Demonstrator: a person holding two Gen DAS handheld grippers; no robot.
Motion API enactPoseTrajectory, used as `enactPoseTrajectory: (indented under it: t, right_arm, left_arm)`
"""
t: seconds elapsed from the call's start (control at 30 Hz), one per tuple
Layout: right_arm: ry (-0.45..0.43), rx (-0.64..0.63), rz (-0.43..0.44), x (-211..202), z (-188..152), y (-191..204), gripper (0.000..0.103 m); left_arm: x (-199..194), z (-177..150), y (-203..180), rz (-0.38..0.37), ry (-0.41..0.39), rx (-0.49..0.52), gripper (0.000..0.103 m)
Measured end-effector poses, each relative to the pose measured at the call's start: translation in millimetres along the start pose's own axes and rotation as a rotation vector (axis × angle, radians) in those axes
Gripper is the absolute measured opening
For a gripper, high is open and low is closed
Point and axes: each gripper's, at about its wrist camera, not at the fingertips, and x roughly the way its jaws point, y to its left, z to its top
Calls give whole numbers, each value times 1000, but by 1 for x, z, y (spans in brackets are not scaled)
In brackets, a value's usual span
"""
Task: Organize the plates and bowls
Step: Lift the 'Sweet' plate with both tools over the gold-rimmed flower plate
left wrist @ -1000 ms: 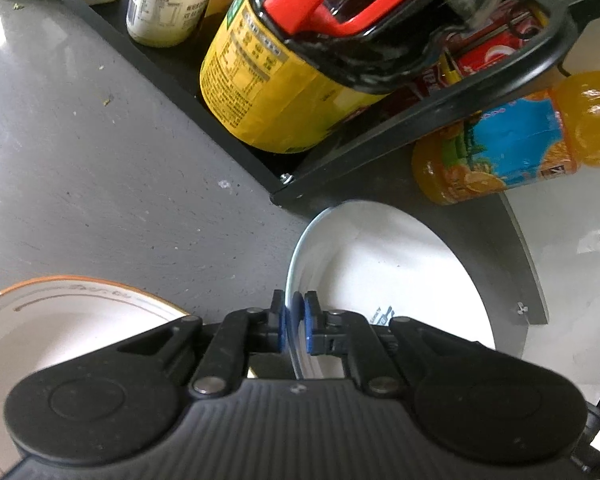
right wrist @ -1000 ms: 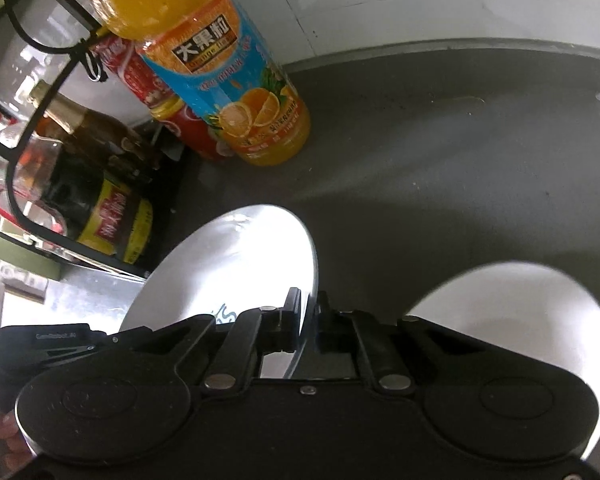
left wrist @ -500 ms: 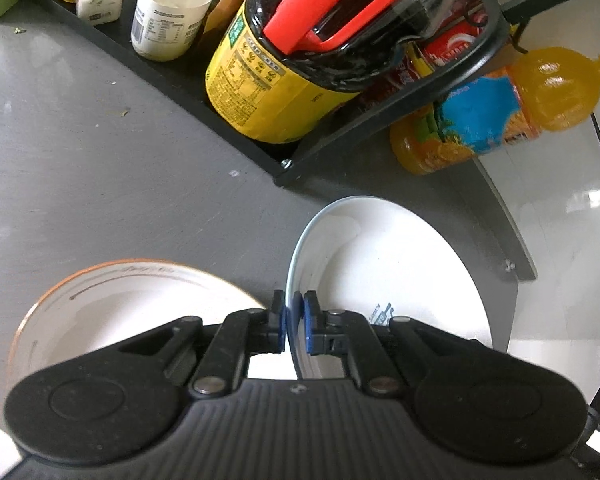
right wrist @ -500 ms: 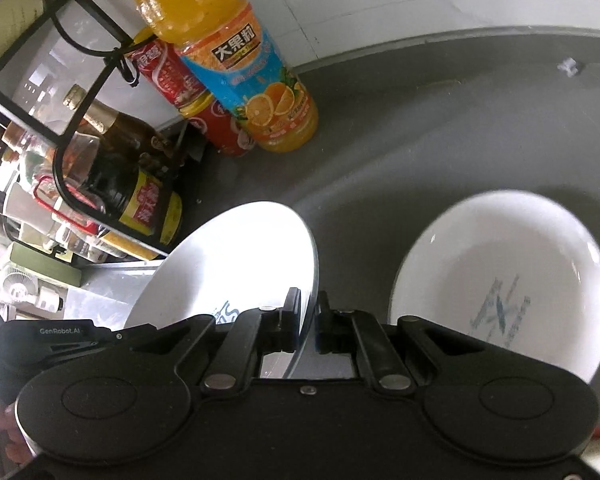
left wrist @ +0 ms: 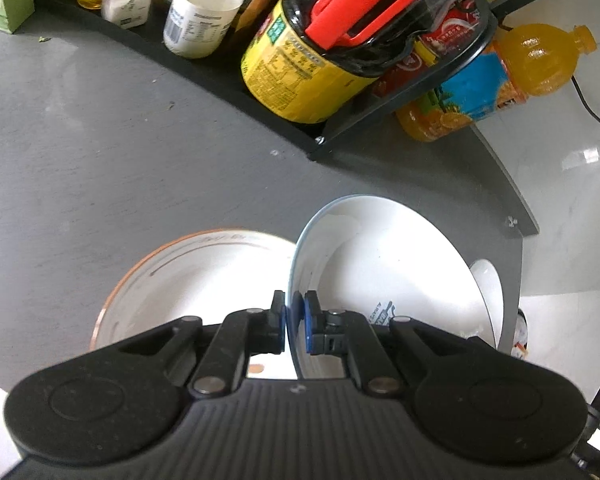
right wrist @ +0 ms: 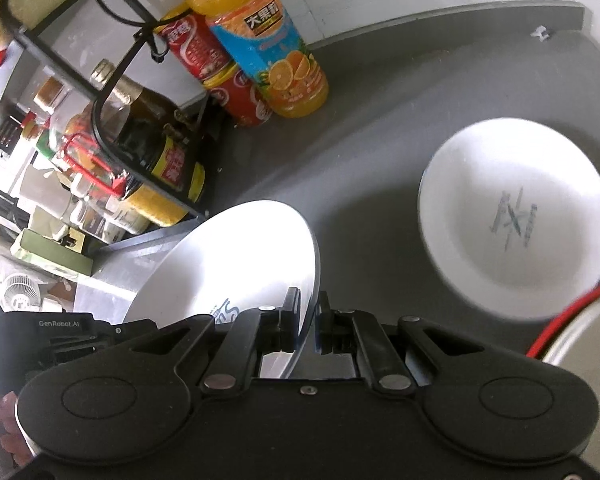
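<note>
A white plate [left wrist: 388,272] with a blue logo hangs tilted above the grey counter, held by both grippers at opposite rims. My left gripper [left wrist: 294,320] is shut on its near rim, blue pads pinching the edge. From the other side my right gripper [right wrist: 309,316] is shut on the same white plate [right wrist: 240,256]. Below the left gripper an orange-rimmed plate [left wrist: 188,280] lies flat on the counter. In the right wrist view a white dish [right wrist: 516,212] with a grey logo lies on the counter to the right, and a red-rimmed dish [right wrist: 572,320] shows at the lower right edge.
A black wire rack [left wrist: 356,136] with sauce bottles and jars stands behind. An orange juice bottle [right wrist: 268,52] and a red can [right wrist: 216,72] stand beside it against the wall. The grey counter [left wrist: 100,148] ends at a rounded edge on the right.
Both grippers have drawn back and up with the white plate between them. More of the counter shows now, with the orange-rimmed plate and the white dish fully in view.
</note>
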Motion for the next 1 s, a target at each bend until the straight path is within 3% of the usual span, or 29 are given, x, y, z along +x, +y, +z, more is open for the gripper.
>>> enactPoseTrajectory:
  t: [0.47, 1.0]
  right_arm:
    - [-30, 33, -27, -4, -62, 25, 7]
    - [-18, 47, -62, 9, -96, 41, 8]
  left_arm:
    - [-14, -17, 41, 3, 26, 55, 7]
    - [-7, -24, 73, 35, 64, 78, 9]
